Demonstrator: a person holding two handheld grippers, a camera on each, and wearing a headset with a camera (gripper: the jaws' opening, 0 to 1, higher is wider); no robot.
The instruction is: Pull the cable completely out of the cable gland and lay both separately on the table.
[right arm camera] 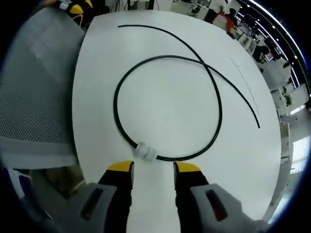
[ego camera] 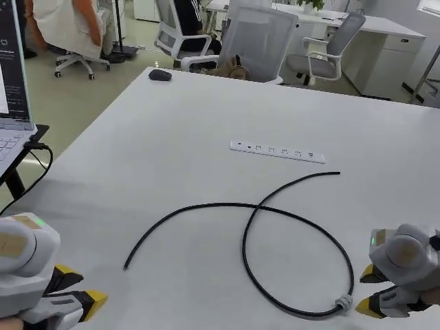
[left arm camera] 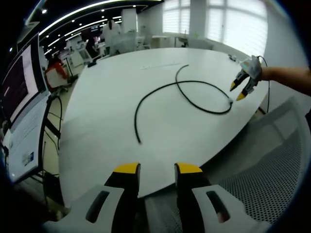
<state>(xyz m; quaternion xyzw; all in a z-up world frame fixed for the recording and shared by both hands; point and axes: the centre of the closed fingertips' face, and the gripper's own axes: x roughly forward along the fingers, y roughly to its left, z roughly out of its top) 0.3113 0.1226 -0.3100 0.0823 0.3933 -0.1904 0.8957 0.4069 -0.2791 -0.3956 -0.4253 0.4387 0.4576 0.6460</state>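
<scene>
Cable (ego camera: 221, 204), black, looped, threads a ribbed pale gland (right arm camera: 145, 151); left tool (left arm camera: 158, 169), right tool (right arm camera: 153, 166) both parted.

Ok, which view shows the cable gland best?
The right gripper view: the cable gland sits large and close on the black cable, just ahead of the open right gripper. The head view shows it small at the bottom right; the left gripper view shows a distant speck.

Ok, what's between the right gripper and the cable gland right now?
Only a short strip of bare table. The right gripper view shows the right gripper open just short of the cable gland, threaded on the cable.
</scene>
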